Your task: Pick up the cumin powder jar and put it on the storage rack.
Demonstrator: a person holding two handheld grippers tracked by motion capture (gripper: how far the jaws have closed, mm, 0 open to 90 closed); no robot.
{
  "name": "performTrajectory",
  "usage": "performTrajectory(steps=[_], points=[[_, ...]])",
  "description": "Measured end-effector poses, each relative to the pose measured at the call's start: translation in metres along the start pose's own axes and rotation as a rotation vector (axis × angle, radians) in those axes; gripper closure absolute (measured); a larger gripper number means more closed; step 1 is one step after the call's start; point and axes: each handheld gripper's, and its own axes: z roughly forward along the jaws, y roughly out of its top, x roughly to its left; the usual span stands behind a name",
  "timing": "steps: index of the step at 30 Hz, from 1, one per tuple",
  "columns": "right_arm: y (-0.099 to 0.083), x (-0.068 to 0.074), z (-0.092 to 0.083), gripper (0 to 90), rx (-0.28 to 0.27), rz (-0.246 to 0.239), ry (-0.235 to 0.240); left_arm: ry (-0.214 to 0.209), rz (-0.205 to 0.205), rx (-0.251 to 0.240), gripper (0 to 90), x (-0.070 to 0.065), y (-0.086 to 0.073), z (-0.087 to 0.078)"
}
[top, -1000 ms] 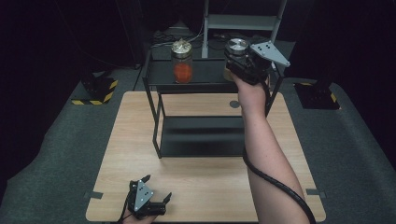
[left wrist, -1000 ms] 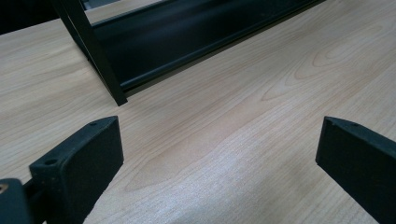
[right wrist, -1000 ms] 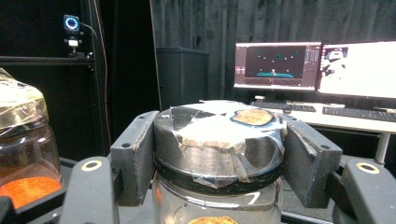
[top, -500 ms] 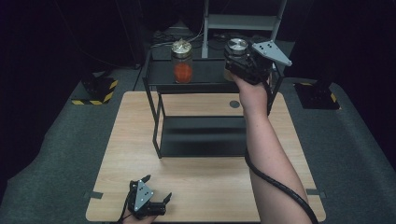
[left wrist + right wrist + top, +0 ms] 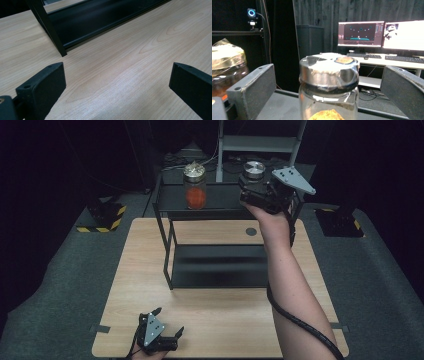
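Two glass jars stand on the top shelf of a black rack (image 5: 165,245). The left jar (image 5: 195,190) has a gold lid and red contents. The right jar (image 5: 254,168) has a silver lid. My right gripper (image 5: 250,187) is held level at the right jar. In the right gripper view its jaws have just been opening and stand wide, open, on either side of that jar (image 5: 329,72), apart from the glass. My left gripper (image 5: 169,321) rests open on the table near the front edge, nothing between its jaws (image 5: 117,80).
The rack stands on a wooden table (image 5: 145,265) and has a low black shelf (image 5: 220,265). The gold-lidded jar (image 5: 227,65) stands close to the right gripper's left jaw. Behind the rack are a dark curtain, monitors (image 5: 362,33) and a desk.
The right gripper's jaws have spread off the silver-lidded jar, which stays on the shelf. Both hands have kept their places.
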Motion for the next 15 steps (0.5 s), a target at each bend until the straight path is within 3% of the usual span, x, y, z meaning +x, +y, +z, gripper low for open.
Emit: performTrajectory(steps=[8, 15], points=[[-0.003, -0.001, -0.014, 0.0, -0.012, -0.01, 0.027, 0.004, 0.012, 0.004, 1.1, -0.002, 0.001, 0.0], [-0.003, -0.003, -0.039, 0.0, -0.035, -0.02, 0.053, 0.007, 0.014, 0.009, 1.1, -0.002, 0.002, 0.001]])
